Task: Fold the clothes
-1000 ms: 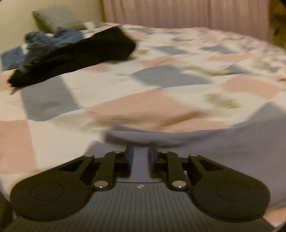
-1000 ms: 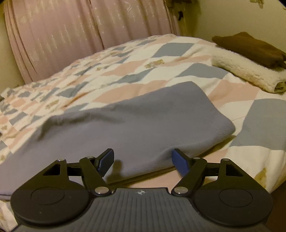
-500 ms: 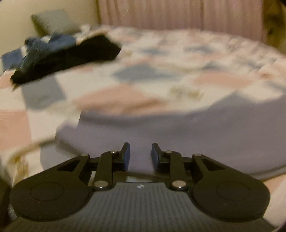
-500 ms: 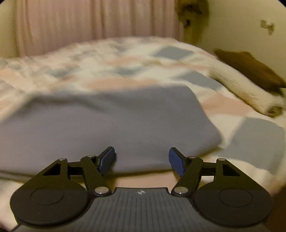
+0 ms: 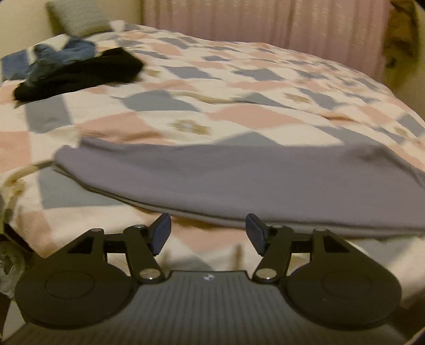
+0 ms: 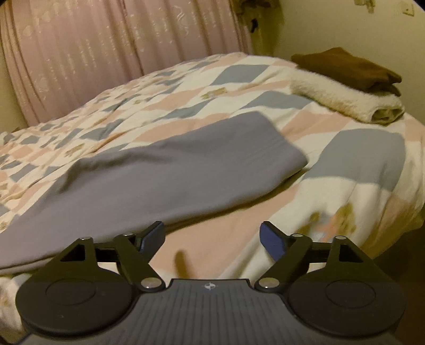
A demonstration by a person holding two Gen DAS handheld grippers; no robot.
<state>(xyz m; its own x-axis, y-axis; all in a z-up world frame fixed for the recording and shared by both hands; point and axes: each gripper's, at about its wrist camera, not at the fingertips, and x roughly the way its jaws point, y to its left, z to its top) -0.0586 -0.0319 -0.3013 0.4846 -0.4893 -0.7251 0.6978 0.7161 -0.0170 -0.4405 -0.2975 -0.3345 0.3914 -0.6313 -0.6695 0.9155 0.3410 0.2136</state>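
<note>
Your left gripper [image 5: 208, 232] hangs just short of the near edge of the grey garment [image 5: 239, 183], its two blue-padded fingers [image 5: 159, 233] spread wide with nothing between them. Your right gripper [image 6: 212, 240] is the same: jaws parted, empty, poised over a pink patch of the bedspread [image 6: 358, 159] with the grey garment [image 6: 159, 169] just ahead and to the left of its tips. The garment lies folded into a long flat band across the near part of the bed, running side to side; in the left wrist view its near edge shows stacked layers, and in the right wrist view its right-hand end is a rounded fold resting on the quilt. Beyond it the patchwork bedspread [image 5: 239, 106] of pink, grey-blue and cream diamonds stretches away. Farther off on the left side sits a loose heap of black clothing [image 5: 79, 74] with blue clothing [image 5: 61, 53] on it, well apart from the grey garment, and a grey pillow [image 5: 77, 17] behind. On the far right a folded brown garment [image 6: 345, 69] rests on a folded cream fleece [image 6: 345, 98]. Pink curtains [image 6: 106, 58] close the background.
</note>
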